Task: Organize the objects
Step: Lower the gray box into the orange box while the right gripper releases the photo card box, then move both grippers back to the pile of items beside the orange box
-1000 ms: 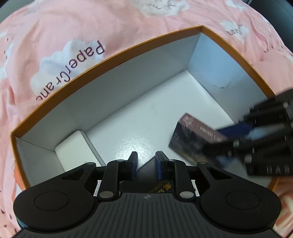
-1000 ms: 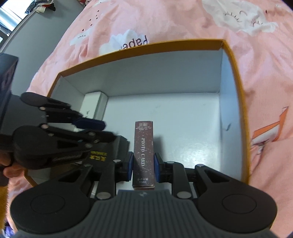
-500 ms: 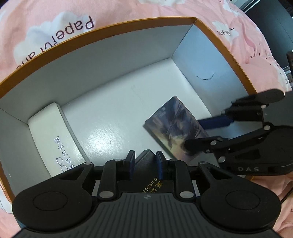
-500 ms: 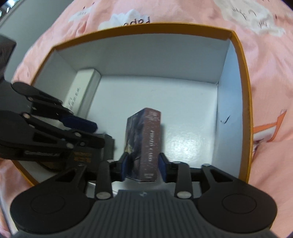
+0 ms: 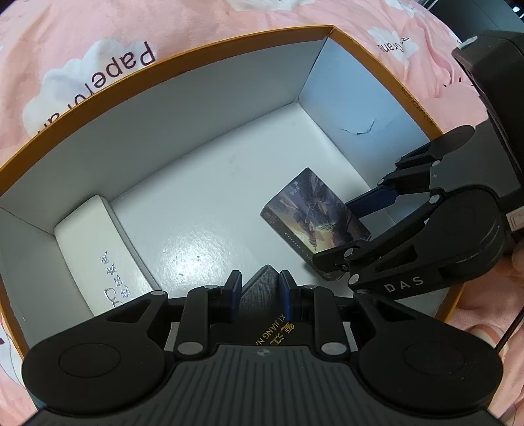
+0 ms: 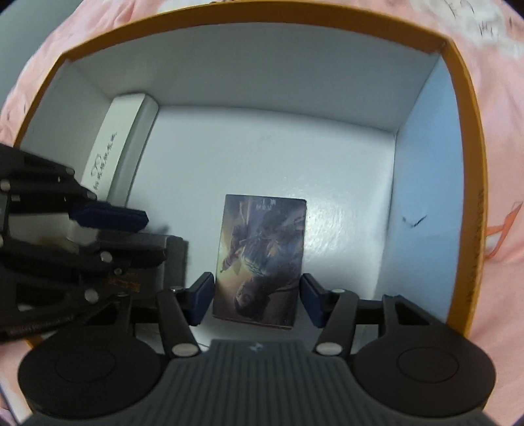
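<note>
My left gripper (image 5: 260, 291) is shut on a dark grey box with gold lettering (image 5: 262, 295), low inside the orange-rimmed carton (image 5: 229, 42). The right gripper (image 6: 257, 296) points down into the same carton (image 6: 262, 16), and its jaws are opening. A photo card box (image 6: 262, 259) with a dark picture lies flat on the white floor between them, with a gap to each blue pad. From the left wrist, the card box (image 5: 314, 216) lies by the right gripper (image 5: 347, 232). From the right wrist, the left gripper (image 6: 131, 236) and the dark box (image 6: 173, 259) are at the left.
A long white box (image 5: 98, 259) lies along the carton's left wall, also in the right wrist view (image 6: 114, 144). The carton's right wall has a small tear (image 5: 360, 131). A pink printed sheet (image 5: 98, 26) lies around the carton. A person's fingers (image 5: 491, 331) show at the right.
The right gripper's jaws have spread off the photo card box, which went from standing on edge to lying flat. Both cameras have sunk closer to the carton floor. The left grip is unchanged.
</note>
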The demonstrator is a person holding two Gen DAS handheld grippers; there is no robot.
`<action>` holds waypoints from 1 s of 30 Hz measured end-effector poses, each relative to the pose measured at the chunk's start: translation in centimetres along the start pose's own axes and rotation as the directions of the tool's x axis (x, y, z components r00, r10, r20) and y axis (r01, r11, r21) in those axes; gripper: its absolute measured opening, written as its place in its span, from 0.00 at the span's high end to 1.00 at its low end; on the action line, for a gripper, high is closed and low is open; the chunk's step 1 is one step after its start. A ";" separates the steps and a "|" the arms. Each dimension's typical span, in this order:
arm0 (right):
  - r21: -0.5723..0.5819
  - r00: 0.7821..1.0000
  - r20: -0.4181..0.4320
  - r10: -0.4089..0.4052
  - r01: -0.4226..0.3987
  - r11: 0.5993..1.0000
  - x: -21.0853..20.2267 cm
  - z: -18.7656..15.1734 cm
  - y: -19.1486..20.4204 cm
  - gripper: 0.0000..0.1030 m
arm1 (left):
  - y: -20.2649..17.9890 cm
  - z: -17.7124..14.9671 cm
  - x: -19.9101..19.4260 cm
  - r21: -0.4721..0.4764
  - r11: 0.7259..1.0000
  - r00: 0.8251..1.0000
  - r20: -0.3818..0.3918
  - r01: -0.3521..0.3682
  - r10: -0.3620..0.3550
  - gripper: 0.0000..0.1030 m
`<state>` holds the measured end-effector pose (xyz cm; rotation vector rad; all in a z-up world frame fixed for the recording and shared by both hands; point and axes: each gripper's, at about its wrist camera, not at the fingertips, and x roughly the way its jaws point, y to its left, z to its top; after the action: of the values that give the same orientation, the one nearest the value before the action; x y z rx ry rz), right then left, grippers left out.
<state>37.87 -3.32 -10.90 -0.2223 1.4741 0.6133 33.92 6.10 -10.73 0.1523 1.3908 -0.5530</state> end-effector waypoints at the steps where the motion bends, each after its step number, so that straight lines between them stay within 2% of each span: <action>1: -0.015 1.000 0.000 0.006 -0.006 1.000 0.0 -0.1 0.0 0.43 | 0.0 0.1 0.0 0.000 1.000 1.000 0.002 0.001 -0.001 0.73; 7: -0.122 0.999 -0.042 0.034 -0.039 0.992 0.2 -0.5 1.1 0.43 | 0.6 0.4 -0.6 -0.029 1.000 0.999 0.032 -0.004 0.005 0.73; 8: -0.120 0.998 -0.052 0.045 -0.051 0.991 0.2 -0.4 1.1 0.44 | 0.7 0.4 -0.7 -0.034 0.999 0.999 0.033 -0.005 0.006 0.73; 10: -0.076 0.991 -0.085 0.105 -0.112 0.991 0.4 -0.3 0.9 0.56 | 0.9 0.5 -0.9 -0.039 0.999 0.999 0.031 -0.006 0.007 0.73; 12: -0.045 0.982 -0.116 0.151 -0.157 0.987 0.7 -0.5 0.9 0.55 | 0.9 0.5 -0.7 -0.044 0.999 0.999 0.032 -0.006 0.008 0.73; 15: -0.095 0.984 -0.114 0.133 -0.144 0.985 0.7 -0.9 1.4 0.53 | 1.1 0.7 -0.5 -0.059 0.998 1.000 0.026 -0.009 0.011 0.73; 21: -0.068 0.981 -0.118 0.154 -0.163 0.984 0.6 -1.1 0.5 0.55 | 1.3 0.6 0.2 -0.082 0.997 1.000 -0.005 0.013 -0.013 0.82; 22: -0.066 0.981 -0.113 0.157 -0.165 0.984 0.6 -1.3 0.4 0.55 | 1.3 0.6 0.3 -0.090 0.995 0.999 -0.020 0.031 -0.033 0.82; 30: -0.065 0.982 -0.105 0.156 -0.164 0.984 0.6 -1.8 1.2 0.57 | 1.2 0.8 0.4 -0.103 0.995 1.000 -0.023 0.010 -0.012 0.82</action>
<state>35.65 -3.08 -11.41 -0.1948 1.5769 0.7973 35.15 6.70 -11.18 0.0689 1.4409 -0.4891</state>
